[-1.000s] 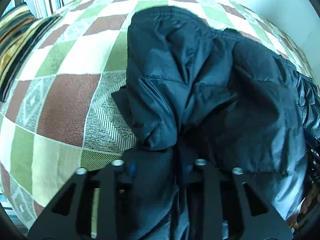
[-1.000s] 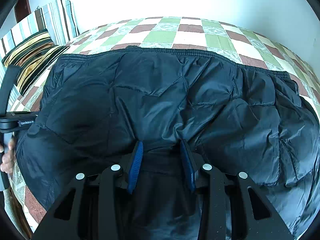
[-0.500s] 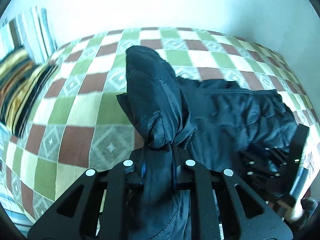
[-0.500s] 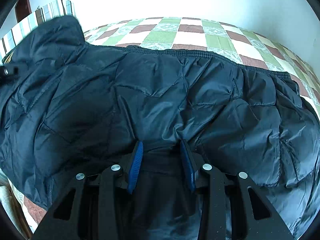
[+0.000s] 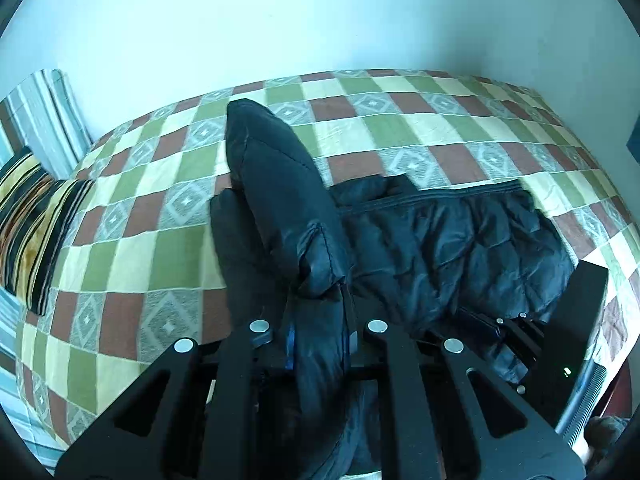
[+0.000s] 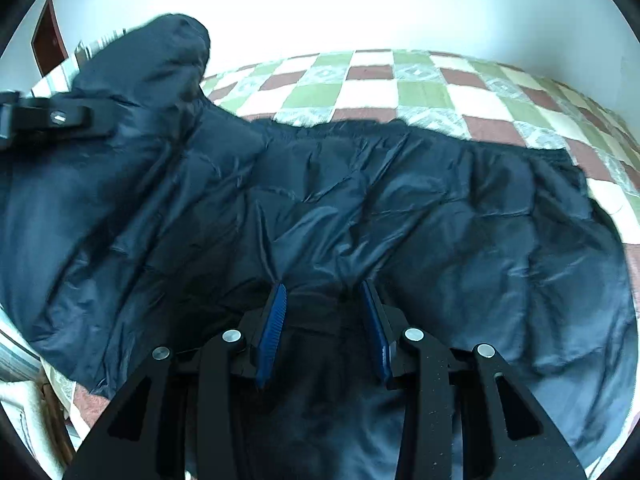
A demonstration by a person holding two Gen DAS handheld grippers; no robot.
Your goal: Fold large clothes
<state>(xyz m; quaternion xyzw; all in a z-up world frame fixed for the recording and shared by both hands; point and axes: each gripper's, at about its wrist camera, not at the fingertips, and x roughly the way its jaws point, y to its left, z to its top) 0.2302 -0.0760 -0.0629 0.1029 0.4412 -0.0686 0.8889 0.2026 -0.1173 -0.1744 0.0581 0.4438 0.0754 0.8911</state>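
A dark navy quilted jacket (image 6: pixel 400 216) lies across a checkered bed (image 6: pixel 360 92). My left gripper (image 5: pixel 318 320) is shut on a bunched fold of the jacket (image 5: pixel 280 200) and holds that end lifted above the bed. It shows in the right wrist view (image 6: pixel 52 116) at the upper left, with fabric rising over it. My right gripper (image 6: pixel 324 304) holds a thick fold of the jacket's near edge between its blue pads (image 6: pixel 274 316), low on the bed. It appears at the lower right of the left wrist view (image 5: pixel 520 336).
Striped pillows (image 5: pixel 32 208) lie at the bed's left end. A pale wall (image 5: pixel 320 20) runs behind the bed. The bedspread (image 5: pixel 120 248) is bare left of the jacket. A dark wooden panel (image 6: pixel 48 40) shows at the upper left of the right wrist view.
My left gripper has risen with the jacket's left end, pulling it up off the bed. My right gripper has kept its hold and lifted slightly.
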